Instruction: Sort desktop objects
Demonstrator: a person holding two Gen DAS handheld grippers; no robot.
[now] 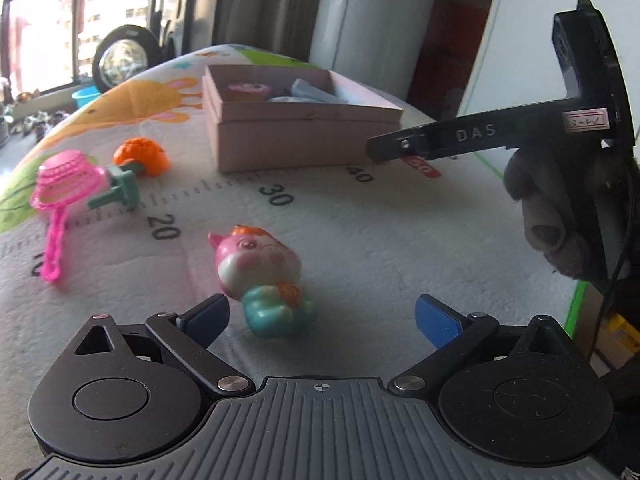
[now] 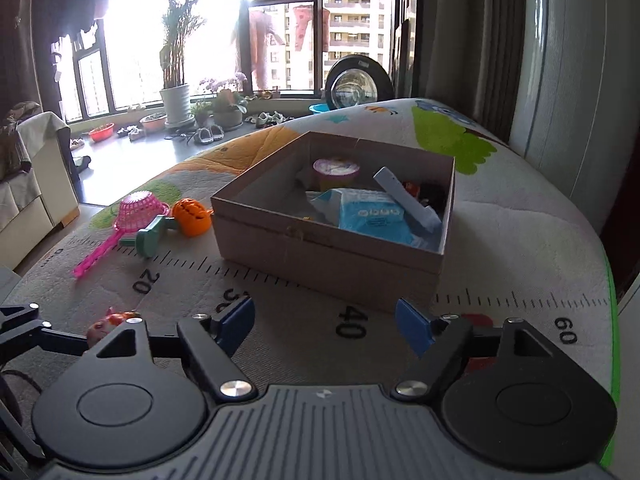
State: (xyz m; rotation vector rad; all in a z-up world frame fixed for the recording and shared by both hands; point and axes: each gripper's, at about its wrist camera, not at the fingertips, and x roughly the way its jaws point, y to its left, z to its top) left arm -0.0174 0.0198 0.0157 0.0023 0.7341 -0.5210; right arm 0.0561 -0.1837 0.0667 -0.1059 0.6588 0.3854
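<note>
Holding our left hand-held gripper [image 1: 322, 318] wide open, we see the pink-headed plastic toy figure with a teal body [image 1: 262, 280] lying between its pads, untouched. Our right hand-held gripper [image 2: 325, 320], empty and spread, faces the pink cardboard box [image 2: 332, 256] on the printed counter [image 2: 520, 240].

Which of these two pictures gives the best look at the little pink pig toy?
The left wrist view. There the pink pig toy lies in plain sight on the mat, just ahead of the open left claw, face and teal body clear. The right wrist view shows only a sliver of it at the lower left, behind black claw parts.
</note>
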